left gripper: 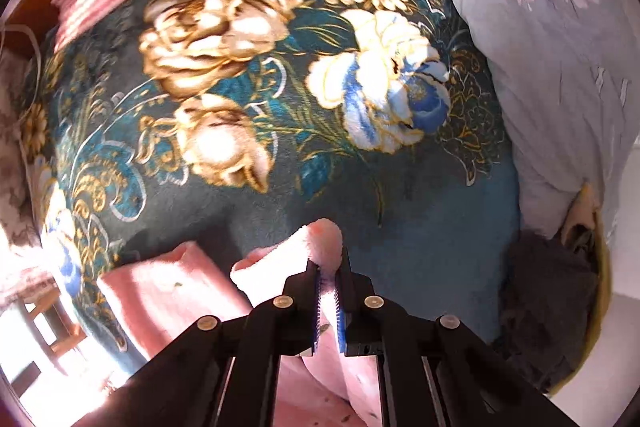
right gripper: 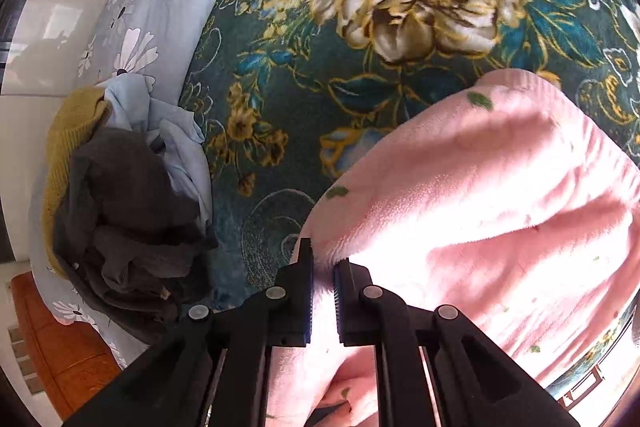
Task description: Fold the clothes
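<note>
on the floral blanket (left gripper: pixel 280 67), both grippers (left gripper: pixel 329 291) (right gripper: pixel 323 291) clenching pink garment (right gripper: pixel 480 207) edges

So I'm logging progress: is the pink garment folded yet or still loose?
Still loose: the pink garment lies bunched on the blanket, edges clamped in both the left gripper and right gripper.

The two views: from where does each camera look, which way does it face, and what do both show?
Left wrist: on the left tongs, looking forward and down at the floral blanket; black fingers pinch the pink garment.
Right wrist: on the right tongs, looking forward and down at the same blanket; black fingers pinch the pink garment's edge.
Shared: blanket, pink garment, daisy quilt, dark clothes pile. No hand shows.
</note>
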Available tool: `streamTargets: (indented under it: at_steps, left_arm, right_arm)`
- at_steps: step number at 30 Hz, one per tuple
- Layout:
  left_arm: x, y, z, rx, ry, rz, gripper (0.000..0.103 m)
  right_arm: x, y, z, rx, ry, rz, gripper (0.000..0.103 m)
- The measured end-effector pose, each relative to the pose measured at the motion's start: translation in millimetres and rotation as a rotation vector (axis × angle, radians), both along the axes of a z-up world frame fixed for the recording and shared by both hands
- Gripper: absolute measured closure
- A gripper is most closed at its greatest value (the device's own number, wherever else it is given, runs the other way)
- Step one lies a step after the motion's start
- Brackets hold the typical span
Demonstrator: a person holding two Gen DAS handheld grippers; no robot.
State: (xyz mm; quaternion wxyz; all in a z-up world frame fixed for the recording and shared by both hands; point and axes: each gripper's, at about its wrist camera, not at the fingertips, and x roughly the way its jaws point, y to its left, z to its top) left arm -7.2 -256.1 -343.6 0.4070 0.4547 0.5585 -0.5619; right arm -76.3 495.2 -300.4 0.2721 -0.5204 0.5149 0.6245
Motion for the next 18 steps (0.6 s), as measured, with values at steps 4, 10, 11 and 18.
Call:
streamTargets:
  at_steps: [4, 10, 11, 18]
  left_arm:
    - [-68.3, -15.3, -40.3, -0.004, -0.063, -0.026, 0.097]
    - [-130.4, -38.2, -42.0, -0.056, -0.035, -0.064, 0.097]
    - [-137.0, -41.1, -42.6, -0.064, -0.036, -0.074, 0.097]
    - [-140.6, -52.4, -58.7, 0.029, 0.047, -0.115, 0.086]
  right_arm:
    - [-25.7, 2.5, -20.1, -0.007, -0.039, -0.019, 0.094]
    - [-44.9, 11.4, -30.4, 0.007, -0.056, -0.008, 0.094]
    - [-47.1, 11.5, -33.2, 0.009, -0.062, 0.0, 0.094]
    - [-51.0, 4.9, -44.3, -0.019, -0.068, 0.044, 0.089]
